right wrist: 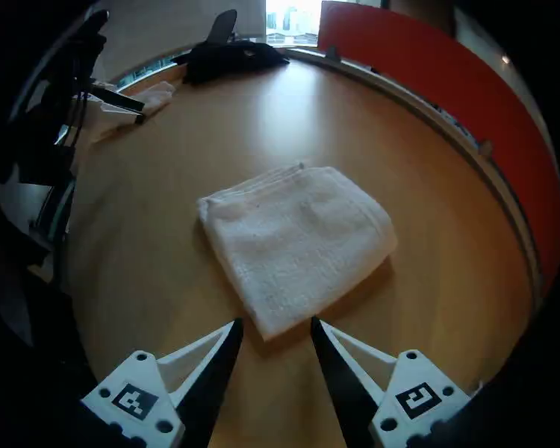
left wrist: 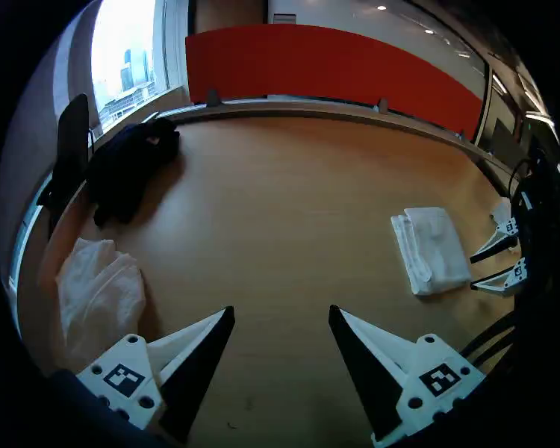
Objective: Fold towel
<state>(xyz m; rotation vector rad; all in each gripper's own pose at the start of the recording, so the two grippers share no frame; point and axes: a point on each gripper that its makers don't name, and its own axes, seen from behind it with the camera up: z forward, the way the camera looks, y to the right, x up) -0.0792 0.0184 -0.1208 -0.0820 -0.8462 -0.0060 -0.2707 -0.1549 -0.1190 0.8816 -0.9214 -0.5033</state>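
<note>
A white towel (right wrist: 299,243), folded into a thick rectangle, lies flat on the wooden table (right wrist: 429,224). My right gripper (right wrist: 276,322) is open just in front of the towel's near corner, and that corner reaches into the gap between the fingertips. In the left gripper view the same towel (left wrist: 431,250) lies at the right, with the right gripper (left wrist: 504,257) beside its far edge. My left gripper (left wrist: 280,310) is open over bare wood, well away from the towel, with nothing between its fingers.
A crumpled white cloth (left wrist: 97,291) lies near the table's left edge, and a black garment (left wrist: 131,168) sits behind it. A red partition (left wrist: 332,67) runs along the far edge. A dark chair (left wrist: 71,142) stands by the window.
</note>
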